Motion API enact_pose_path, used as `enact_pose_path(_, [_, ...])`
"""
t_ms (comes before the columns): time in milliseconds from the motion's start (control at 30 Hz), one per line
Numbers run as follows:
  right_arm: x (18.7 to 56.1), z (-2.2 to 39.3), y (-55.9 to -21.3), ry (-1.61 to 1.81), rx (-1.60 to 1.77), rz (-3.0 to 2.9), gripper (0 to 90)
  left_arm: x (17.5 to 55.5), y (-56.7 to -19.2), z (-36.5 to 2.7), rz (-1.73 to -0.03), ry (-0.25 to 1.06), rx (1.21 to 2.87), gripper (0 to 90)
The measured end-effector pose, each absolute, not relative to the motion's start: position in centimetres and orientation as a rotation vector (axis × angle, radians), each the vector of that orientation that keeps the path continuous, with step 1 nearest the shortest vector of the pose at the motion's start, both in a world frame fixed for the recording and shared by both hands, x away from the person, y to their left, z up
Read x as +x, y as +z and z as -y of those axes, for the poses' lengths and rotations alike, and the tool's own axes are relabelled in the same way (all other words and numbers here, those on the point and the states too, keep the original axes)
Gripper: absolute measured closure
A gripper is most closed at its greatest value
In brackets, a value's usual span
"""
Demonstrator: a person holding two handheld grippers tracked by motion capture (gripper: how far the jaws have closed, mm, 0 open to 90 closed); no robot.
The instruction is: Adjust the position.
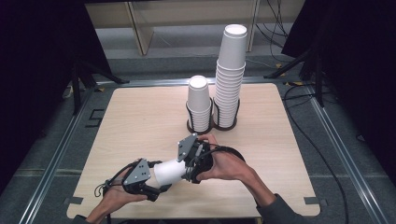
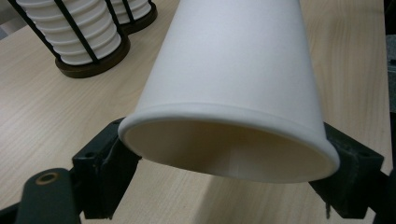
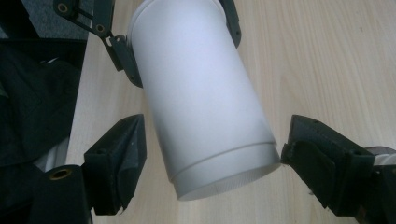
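I hold a white cup (image 1: 169, 171) by its rim in my left gripper (image 1: 156, 184), low over the table (image 1: 140, 121). The jaws pinch it tight. My right gripper (image 1: 189, 173) is at the cup's bottom end, its jaws wide on both sides and not pressing. Two stacks (image 1: 200, 105) (image 1: 229, 77) wait in black holders at the far side. I think the cup must go on one of them, so most of the job is left.

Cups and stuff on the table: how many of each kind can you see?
Loose paper cup held between the grippers: 1
Stacks of paper cups: 2, a short stack and a tall stack
Dark holder under the stacks: 1
Grippers: 2, left gripper and right gripper
Total: 6
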State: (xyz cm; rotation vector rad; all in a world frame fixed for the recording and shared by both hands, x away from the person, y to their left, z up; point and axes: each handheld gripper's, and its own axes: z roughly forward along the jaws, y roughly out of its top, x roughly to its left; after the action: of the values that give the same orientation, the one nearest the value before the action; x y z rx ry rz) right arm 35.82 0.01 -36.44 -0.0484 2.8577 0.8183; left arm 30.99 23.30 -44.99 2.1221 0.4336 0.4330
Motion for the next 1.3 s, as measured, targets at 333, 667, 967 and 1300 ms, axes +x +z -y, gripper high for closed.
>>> enact_pose_path(333, [35.7, -0.9, -37.1, 0.773, -0.197, -2.836, 18.4, 30.7, -44.9, -23.0, -0.428, 0.39, 2.092, 16.0])
enact_pose_path(667, [35.3, -1.7, -38.0, 0.708, -0.232, -2.858, 18.4, 30.5, -44.7, -23.0, -0.376, 0.379, 2.09, 16.2])
enact_pose_path(967, [35.4, -1.9, -38.5, 0.68, -0.262, -2.87, 21.1, 30.4, -44.6, -22.9, -0.372, 0.377, 2.069, 16.0])
enact_pose_path(1300, [35.6, -1.9, -38.7, 0.67, -0.296, -2.873, 23.0, 30.6, -44.7, -23.0, -0.353, 0.365, 2.058, 14.0])
